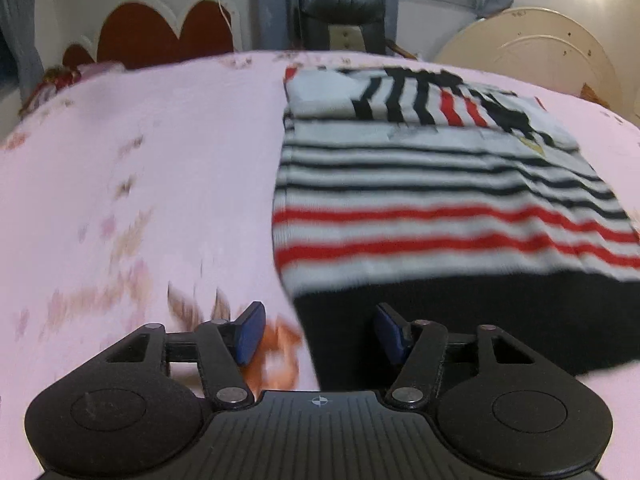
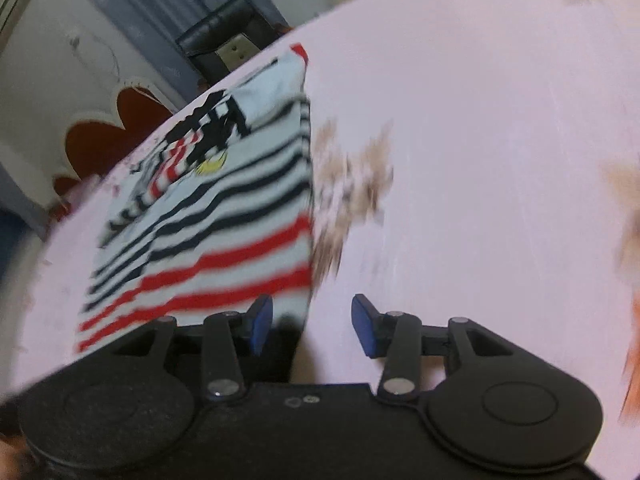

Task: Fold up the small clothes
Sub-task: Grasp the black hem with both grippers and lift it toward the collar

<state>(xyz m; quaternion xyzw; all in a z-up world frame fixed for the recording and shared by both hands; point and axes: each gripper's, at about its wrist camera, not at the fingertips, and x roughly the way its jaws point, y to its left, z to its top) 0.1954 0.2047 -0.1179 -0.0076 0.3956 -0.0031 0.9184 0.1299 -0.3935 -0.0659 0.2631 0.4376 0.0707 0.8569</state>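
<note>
A small striped sweater (image 1: 420,184), white with black and red stripes and a black hem, lies flat on the pink bedsheet (image 1: 140,180), its sleeves folded across the top. My left gripper (image 1: 320,332) is open over the hem's near left corner, one pad above the black band, the other above the sheet. In the right wrist view the sweater (image 2: 224,216) runs up to the left, and my right gripper (image 2: 313,328) is open at its near right corner, straddling the edge. The pads of neither gripper press on cloth. Both views are blurred.
Behind the bed stand a red scalloped headboard (image 1: 160,32), a black chair (image 1: 340,12) and a cream round board (image 1: 532,52) leaning at the right. The pink sheet (image 2: 480,140) stretches wide to the sweater's right, with faint floral prints.
</note>
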